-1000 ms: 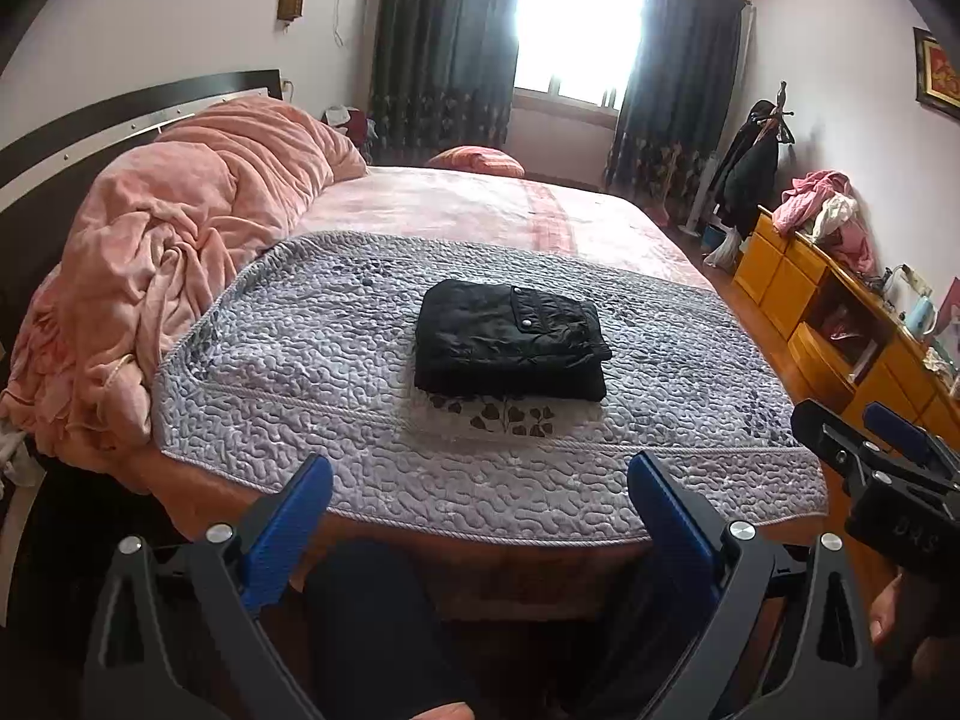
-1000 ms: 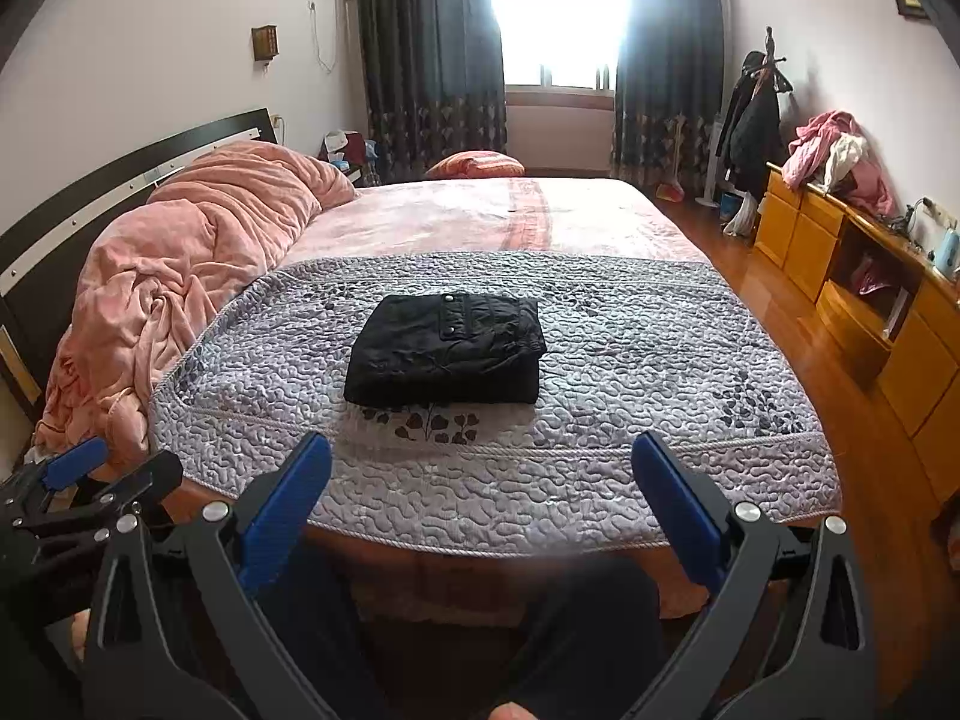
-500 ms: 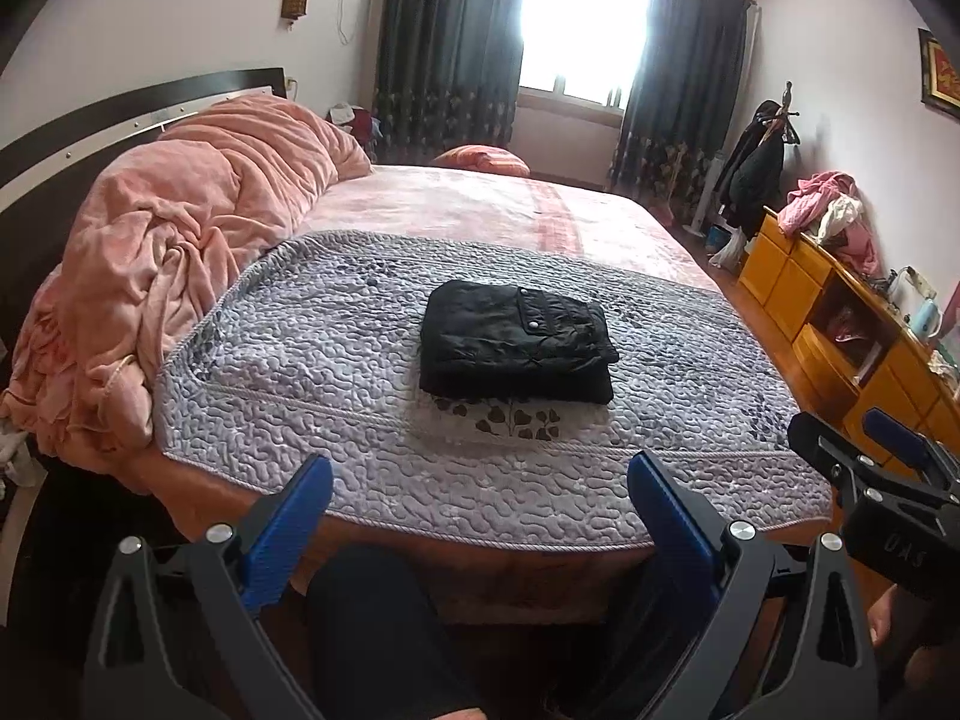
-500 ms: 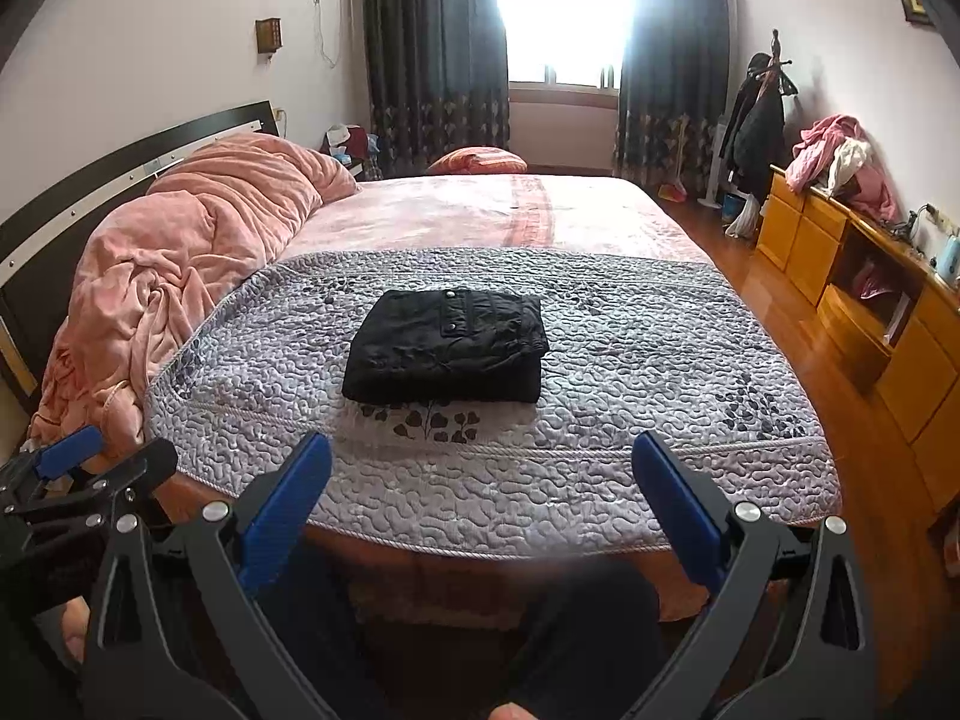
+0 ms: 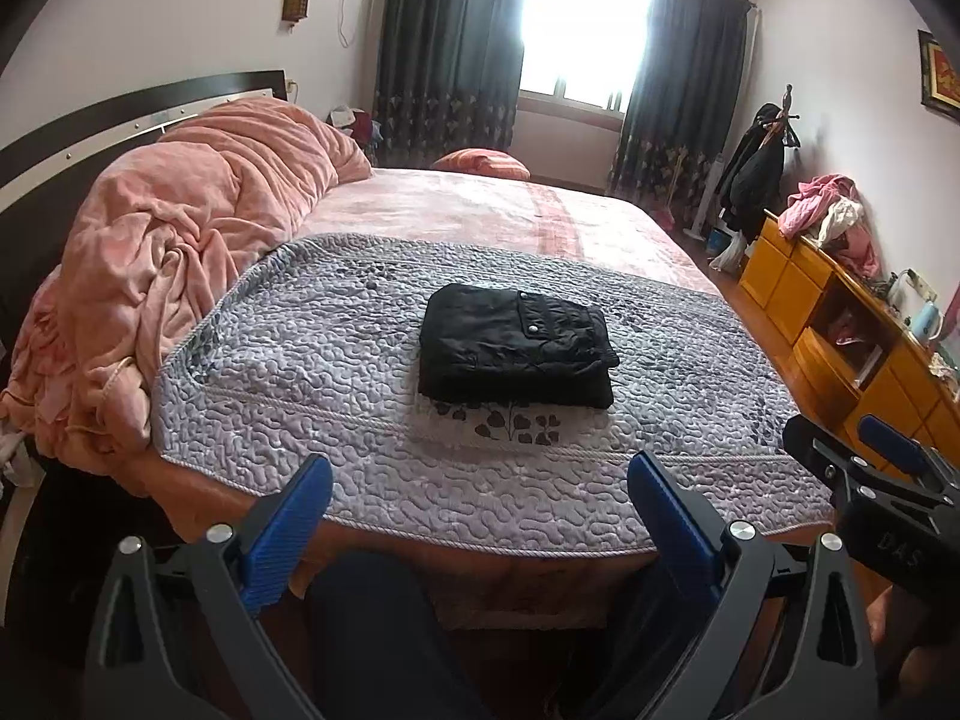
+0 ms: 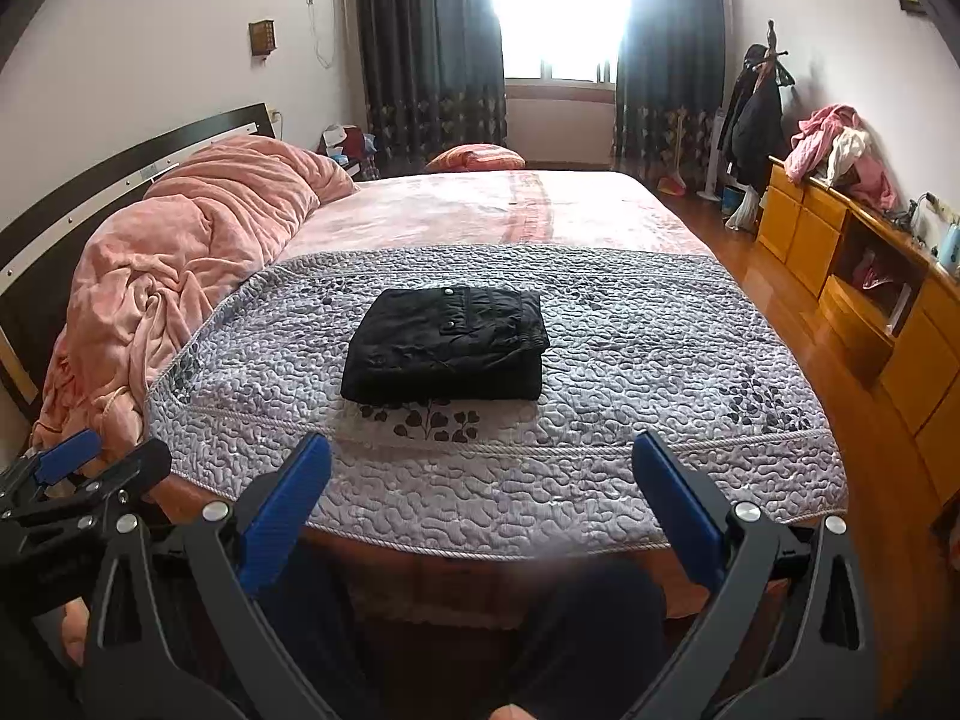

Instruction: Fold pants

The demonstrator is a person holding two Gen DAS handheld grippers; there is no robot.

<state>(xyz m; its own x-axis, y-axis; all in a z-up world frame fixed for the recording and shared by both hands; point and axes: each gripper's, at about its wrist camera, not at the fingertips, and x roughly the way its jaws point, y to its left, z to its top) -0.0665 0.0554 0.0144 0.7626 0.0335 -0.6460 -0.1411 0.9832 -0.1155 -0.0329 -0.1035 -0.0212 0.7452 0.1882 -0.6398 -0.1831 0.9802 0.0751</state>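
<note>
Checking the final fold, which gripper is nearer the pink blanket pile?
Left. The left gripper sits nearer the pink blanket pile; the right gripper is beside it, farther away.

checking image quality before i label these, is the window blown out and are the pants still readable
Left wrist view: window blown out white, black pants sharp, button visible. Right wrist view: same glare, pants clear, soft blur along the bottom centre; fisheye bends walls in both.

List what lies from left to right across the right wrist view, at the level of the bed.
Pink blanket → folded black pants on the grey quilt → wooden floor → yellow cabinets.
</note>
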